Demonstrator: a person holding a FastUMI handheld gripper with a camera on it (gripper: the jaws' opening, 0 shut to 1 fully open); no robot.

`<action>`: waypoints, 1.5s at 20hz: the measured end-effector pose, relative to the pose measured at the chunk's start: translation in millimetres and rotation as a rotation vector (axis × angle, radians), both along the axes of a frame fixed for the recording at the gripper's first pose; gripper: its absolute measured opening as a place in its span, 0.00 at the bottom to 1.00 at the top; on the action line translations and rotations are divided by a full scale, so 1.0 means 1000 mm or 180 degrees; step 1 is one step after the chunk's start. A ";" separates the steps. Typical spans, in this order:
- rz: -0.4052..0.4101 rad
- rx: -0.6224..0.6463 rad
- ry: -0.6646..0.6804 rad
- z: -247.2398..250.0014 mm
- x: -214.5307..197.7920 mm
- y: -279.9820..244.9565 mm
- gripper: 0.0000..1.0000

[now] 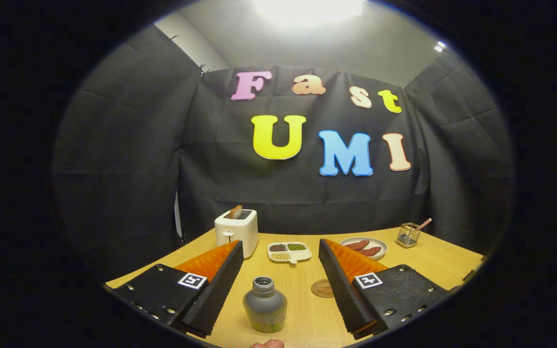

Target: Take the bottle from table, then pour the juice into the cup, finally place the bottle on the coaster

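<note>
Your gripper (281, 285) fingers, spread apart, wear ribbed matt black pads; between them the bottle (265, 305) looks frosted grey plastic on the pale wood-grain table (302, 309).

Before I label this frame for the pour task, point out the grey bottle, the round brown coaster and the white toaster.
grey bottle (265, 309): gripper view, on its body, between the open fingers.
round brown coaster (322, 288): gripper view, its flat top.
white toaster (236, 232): gripper view, its front face.

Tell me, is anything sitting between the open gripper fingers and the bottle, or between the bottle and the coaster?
Nothing visible. The bottle stands upright between the open gripper fingers, untouched, and bare table separates it from the coaster.
</note>
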State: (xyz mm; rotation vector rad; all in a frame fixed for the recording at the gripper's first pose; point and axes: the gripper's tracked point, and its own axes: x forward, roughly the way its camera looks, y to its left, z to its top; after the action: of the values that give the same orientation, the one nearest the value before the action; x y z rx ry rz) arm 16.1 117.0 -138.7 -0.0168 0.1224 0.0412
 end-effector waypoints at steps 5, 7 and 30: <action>0.0029 -0.0016 0.0185 -0.038 0.003 0.012 0.96; 0.0029 -0.0017 0.0275 -0.054 0.005 0.015 0.96; 0.0025 0.0098 0.1109 -0.164 -0.007 0.024 0.96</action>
State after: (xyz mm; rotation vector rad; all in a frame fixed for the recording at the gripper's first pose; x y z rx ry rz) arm 8.8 140.9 -302.5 0.0210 0.4701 0.0538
